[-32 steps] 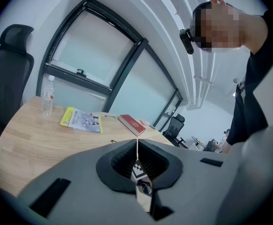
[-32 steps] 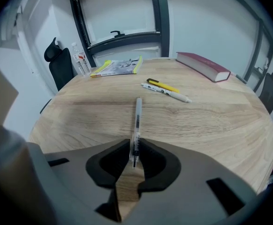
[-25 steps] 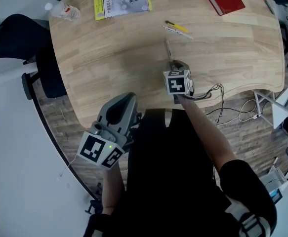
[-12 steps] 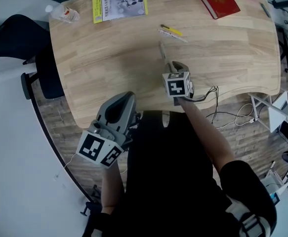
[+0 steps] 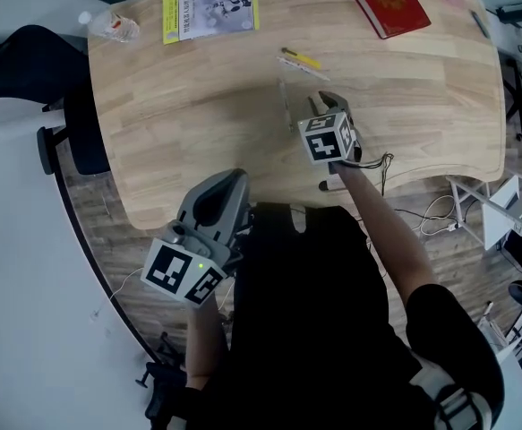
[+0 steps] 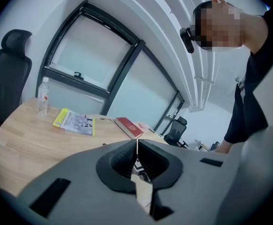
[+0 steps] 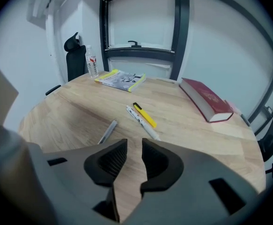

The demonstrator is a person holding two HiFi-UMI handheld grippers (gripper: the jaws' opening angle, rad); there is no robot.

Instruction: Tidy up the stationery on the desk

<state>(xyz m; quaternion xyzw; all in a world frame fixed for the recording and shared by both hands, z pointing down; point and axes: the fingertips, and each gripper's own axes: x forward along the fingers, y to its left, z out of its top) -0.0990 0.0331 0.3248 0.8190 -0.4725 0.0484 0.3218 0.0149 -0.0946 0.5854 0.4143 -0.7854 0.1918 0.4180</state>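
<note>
Office. Broad pale wooden surface (image 5: 198, 141); black high-backed office chair (image 6: 7, 74) at its edge; tall dark-framed glass panels (image 7: 141, 22) behind; thick red hardback book (image 7: 206, 100); loose cables (image 5: 440, 209) on plank floor (image 5: 444, 253).

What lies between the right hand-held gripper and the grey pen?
Nothing visible: only bare desk separates the right hand-held gripper, whose empty jaws have just been opening, from the grey pen just ahead.

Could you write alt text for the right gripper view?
The right gripper, its jaws empty and just opened wider, points at a wooden desk. Beyond lie a grey pen, a white pen, a yellow pen and a red book.
</note>
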